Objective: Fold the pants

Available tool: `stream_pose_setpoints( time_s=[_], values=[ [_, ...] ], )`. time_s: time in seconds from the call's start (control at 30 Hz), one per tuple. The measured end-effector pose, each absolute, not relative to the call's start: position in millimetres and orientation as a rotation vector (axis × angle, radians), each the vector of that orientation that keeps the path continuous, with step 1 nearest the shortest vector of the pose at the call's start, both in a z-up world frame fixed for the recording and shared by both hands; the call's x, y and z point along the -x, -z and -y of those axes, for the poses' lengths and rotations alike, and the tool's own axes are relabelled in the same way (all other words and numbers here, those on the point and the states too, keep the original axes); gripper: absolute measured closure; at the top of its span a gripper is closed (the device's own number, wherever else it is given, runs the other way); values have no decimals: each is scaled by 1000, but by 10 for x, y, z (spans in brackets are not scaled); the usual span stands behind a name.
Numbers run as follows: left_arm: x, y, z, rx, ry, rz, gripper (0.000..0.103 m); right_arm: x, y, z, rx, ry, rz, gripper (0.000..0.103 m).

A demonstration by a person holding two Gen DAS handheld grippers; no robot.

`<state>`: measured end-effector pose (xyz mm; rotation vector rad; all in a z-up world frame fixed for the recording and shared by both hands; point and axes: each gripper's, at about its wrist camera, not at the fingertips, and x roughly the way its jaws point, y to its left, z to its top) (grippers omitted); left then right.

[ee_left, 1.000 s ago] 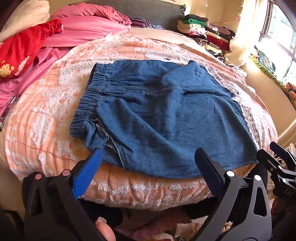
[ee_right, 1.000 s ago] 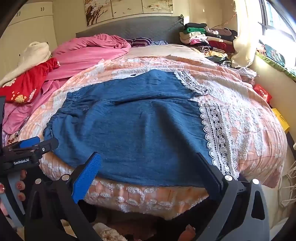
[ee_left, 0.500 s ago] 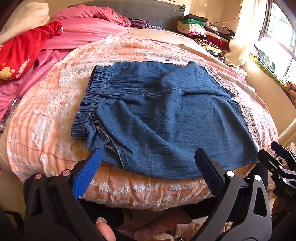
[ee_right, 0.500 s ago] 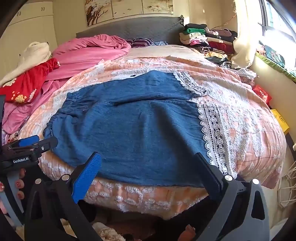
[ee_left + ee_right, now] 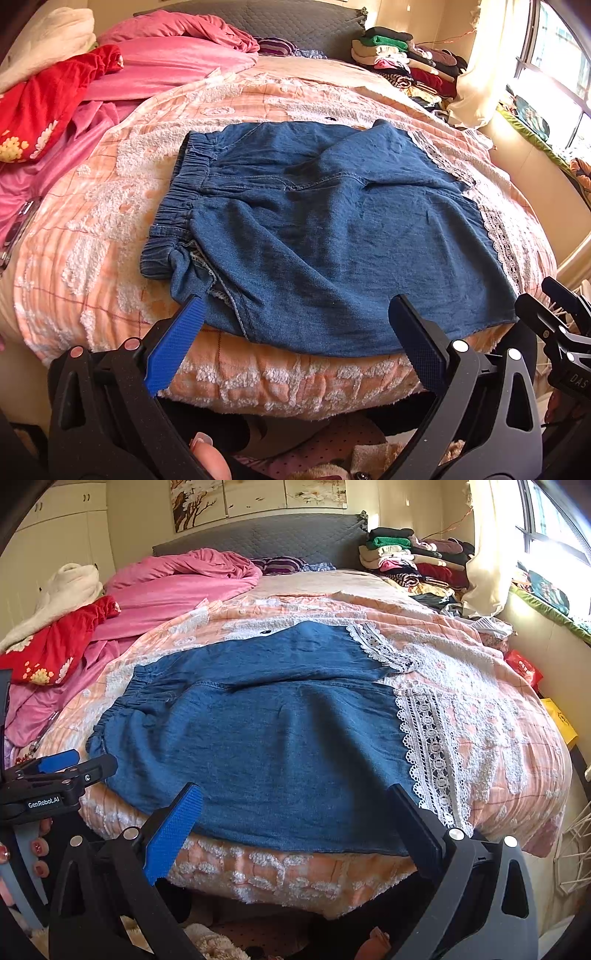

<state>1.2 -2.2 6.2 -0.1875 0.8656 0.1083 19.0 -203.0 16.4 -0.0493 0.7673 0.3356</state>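
On the bed, the pants (image 5: 325, 236) lie flat across the peach quilt (image 5: 92, 229), blue denim, short and wide, no fold in them yet as far as I can judge.

Left side first: red garment (image 5: 44, 107) and pink blanket (image 5: 162, 62) piled well clear of the work. Waistband (image 5: 177, 206) is the elastic, gathered edge, pointing left. My left gripper (image 5: 295, 328) sits at the near edge of the bed just short of the cloth, jaws spread wide, nothing between them. Its blue pad (image 5: 173, 350) is close to the waistband-side near corner.

Centre: the long axis of the pants runs left to right across my view, waist left, hems right. One leg lies toward me, the other toward the headboard (image 5: 258, 539), with a seam line between them.

Right: white lace trim (image 5: 428, 753) marks the hems. My right gripper (image 5: 295, 812) hovers at the near edge by the hem end, jaws also wide apart and empty.

My read: each gripper is nearest its own near corner, left at the waist, right at the hem. A lengthwise fold would carry that near edge away from me onto the far leg. Stacked clothes (image 5: 406, 561) at far right, out of the way.
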Motion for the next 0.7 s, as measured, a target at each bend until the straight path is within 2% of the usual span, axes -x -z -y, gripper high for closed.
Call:
stream_pose_setpoints(
  time_s=[0.7],
  values=[
    [-192,-113,-37,177,-107,-857,9,-391,-225,2117,28,-337,-752,4]
  ],
)
